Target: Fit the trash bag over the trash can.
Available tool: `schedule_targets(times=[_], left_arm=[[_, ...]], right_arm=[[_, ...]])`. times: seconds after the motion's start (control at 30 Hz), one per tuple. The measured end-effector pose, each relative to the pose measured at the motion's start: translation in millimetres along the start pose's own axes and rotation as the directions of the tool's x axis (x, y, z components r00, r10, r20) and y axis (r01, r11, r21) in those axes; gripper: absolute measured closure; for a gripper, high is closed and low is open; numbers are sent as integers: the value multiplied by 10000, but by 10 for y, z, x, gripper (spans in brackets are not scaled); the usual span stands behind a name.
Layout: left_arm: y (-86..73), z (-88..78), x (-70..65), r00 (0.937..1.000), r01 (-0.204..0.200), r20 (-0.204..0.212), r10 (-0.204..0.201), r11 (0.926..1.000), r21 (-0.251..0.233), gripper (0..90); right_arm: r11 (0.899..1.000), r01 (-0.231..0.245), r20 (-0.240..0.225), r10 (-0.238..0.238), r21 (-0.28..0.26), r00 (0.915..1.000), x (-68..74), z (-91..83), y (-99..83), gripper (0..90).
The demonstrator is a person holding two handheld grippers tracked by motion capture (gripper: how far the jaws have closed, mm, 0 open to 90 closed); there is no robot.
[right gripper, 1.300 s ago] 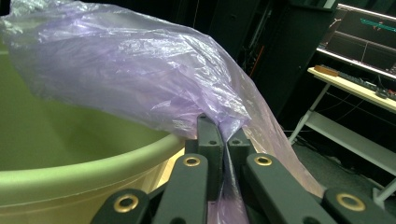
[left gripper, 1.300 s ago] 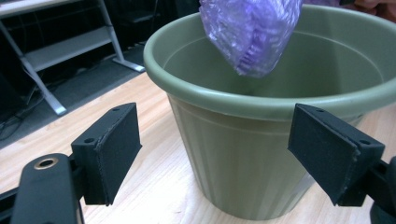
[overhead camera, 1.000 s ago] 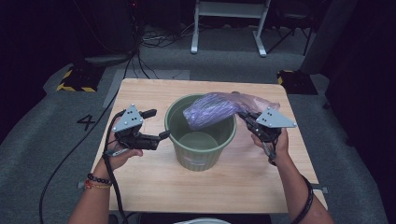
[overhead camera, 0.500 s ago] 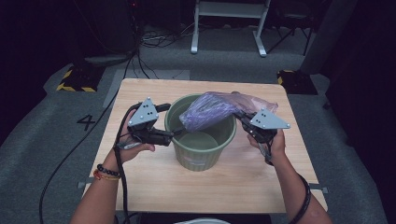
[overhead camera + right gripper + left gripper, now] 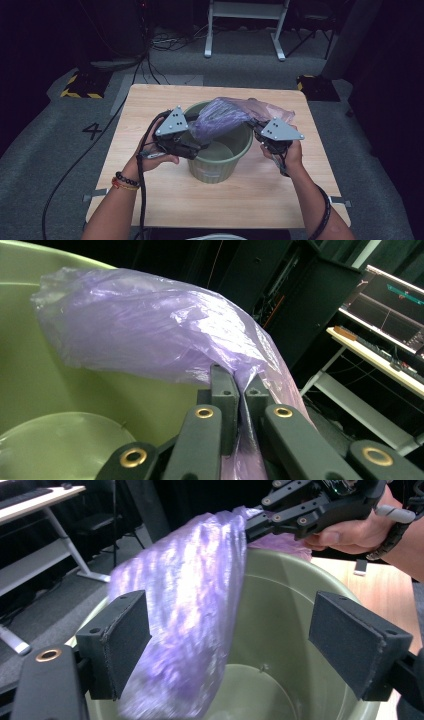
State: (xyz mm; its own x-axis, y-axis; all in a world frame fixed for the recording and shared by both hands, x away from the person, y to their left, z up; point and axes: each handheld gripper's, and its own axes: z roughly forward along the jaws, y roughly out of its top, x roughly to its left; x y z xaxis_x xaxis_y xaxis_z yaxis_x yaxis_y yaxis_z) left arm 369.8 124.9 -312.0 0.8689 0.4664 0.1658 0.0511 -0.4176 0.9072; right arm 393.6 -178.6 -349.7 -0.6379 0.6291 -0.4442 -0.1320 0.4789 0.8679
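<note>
left gripper (image 5: 202, 146) now at bucket (image 5: 220, 167) rim, spread; right gripper (image 5: 256, 126) still pinching purple bag (image 5: 220, 117)

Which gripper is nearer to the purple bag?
Right. The right gripper is shut on the purple bag; the left gripper is open at the green bucket rim, bag between its jaws, ungripped.

The round green plastic bucket (image 5: 216, 152) sits on the square wooden table (image 5: 150, 107). The crinkly purple plastic bag (image 5: 220, 117) lies over the bucket's top, with one gripper at each side of the bucket.
</note>
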Motion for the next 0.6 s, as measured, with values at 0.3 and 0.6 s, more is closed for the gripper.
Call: schedule_targets(times=[0.3,0.6], left_arm=[[33,216,-96,9960,-550,-638,630,9912,1204,161],[13,332,-91,9887,-1024,-868,1221,9738,2028,580]], right_arm=[[9986,491,-140,-494,-197,9987,101,-4,122,882],[9977,563,-341,-577,-389,9978,138,-48,134,851]])
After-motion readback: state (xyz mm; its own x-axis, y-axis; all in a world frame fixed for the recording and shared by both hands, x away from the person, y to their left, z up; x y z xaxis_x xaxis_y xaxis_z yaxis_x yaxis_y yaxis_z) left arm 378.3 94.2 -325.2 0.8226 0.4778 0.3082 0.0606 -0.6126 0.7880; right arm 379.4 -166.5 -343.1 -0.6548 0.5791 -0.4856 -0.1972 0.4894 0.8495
